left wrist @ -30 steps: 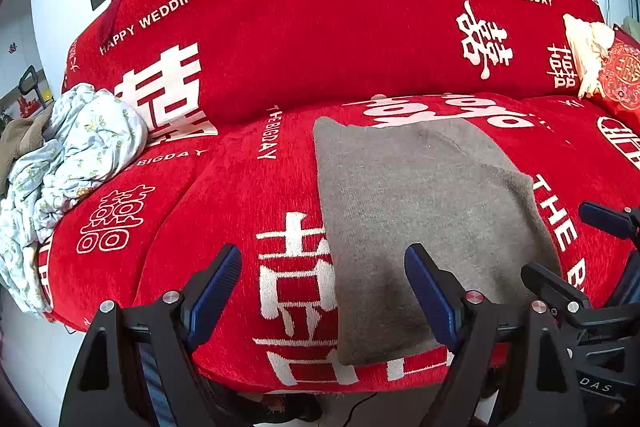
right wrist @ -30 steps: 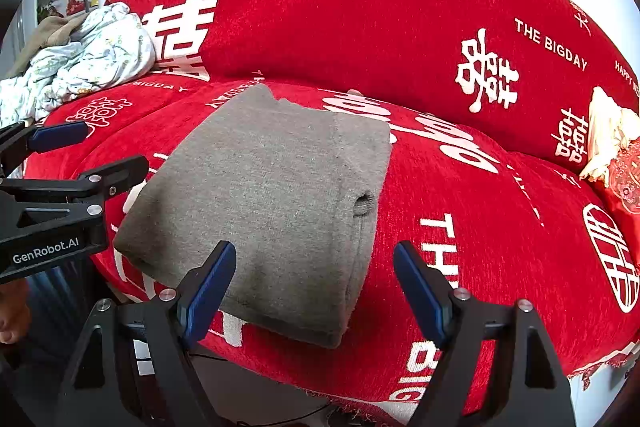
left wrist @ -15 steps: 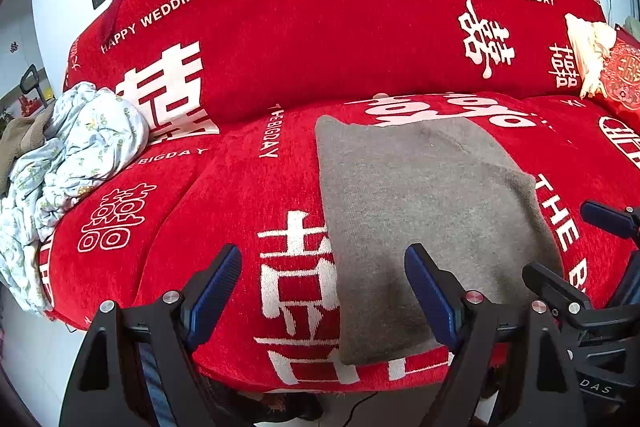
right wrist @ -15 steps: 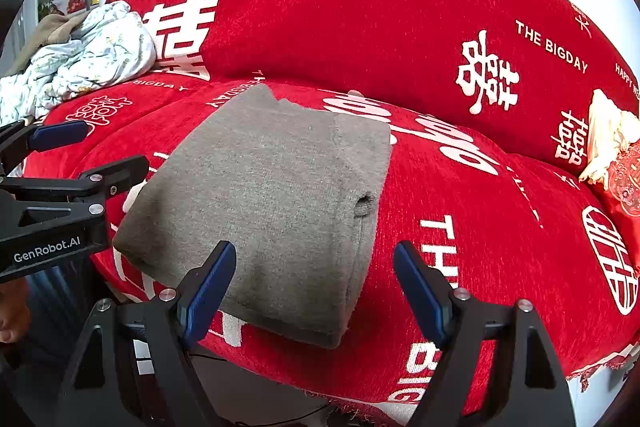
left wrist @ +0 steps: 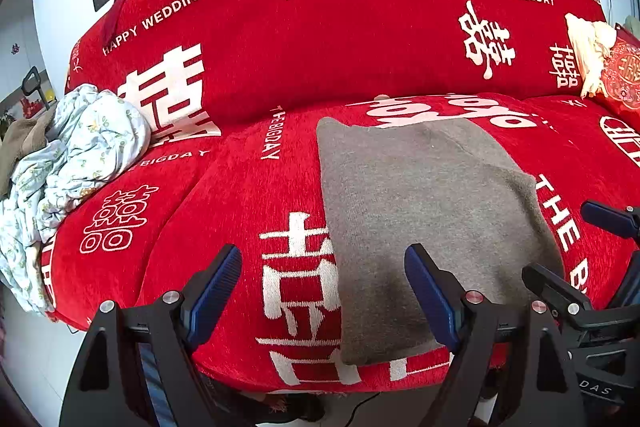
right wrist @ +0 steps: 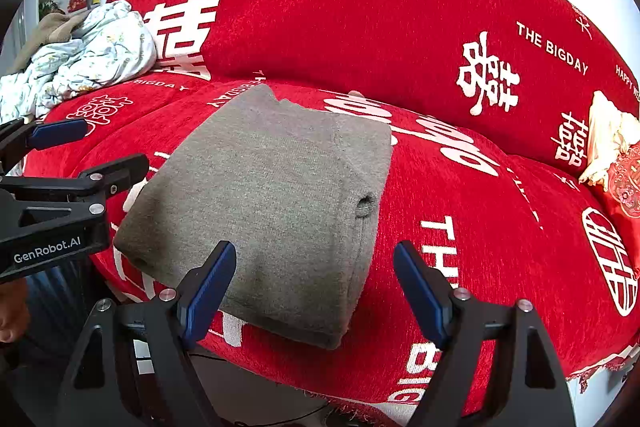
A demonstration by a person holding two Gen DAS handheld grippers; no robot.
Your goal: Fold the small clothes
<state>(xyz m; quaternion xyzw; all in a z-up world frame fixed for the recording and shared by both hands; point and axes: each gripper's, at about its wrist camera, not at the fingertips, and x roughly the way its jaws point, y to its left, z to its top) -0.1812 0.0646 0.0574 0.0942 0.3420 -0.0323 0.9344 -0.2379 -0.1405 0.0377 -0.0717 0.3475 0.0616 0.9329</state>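
A grey knitted garment (left wrist: 424,223) lay folded into a thick, roughly rectangular pad on the seat of a sofa (left wrist: 248,211) draped in a red cover with white wedding characters and lettering. No box, basket or other container showed in either view; the seat alone carried the clothes. The garment's knit was plain and even, without print. Its layers were stacked neatly, with a rounded fold along the side facing the right gripper, where a small tube-like opening, perhaps a sleeve end, showed at the edge in the right wrist view (right wrist: 366,205). Its long axis ran from the sofa's front edge back toward the backrest. The near short end hung slightly over the front edge of the seat, and the far end stopped short of the backrest.

The left gripper (left wrist: 322,291) hovered in front of the sofa's front edge with its jaws wide apart and nothing between them. Its right finger stood before the garment's near left corner, and its left finger stood before bare red cover. The right gripper (right wrist: 314,285) was likewise spread wide and empty, just off the front edge, with the garment's near end seen between its fingers but not touched.

At the sofa's left end a crumpled pale floral cloth (left wrist: 76,163) lay heaped over the armrest. At the right end a cream cloth (left wrist: 588,47) rested against a red embroidered cushion (left wrist: 622,75).
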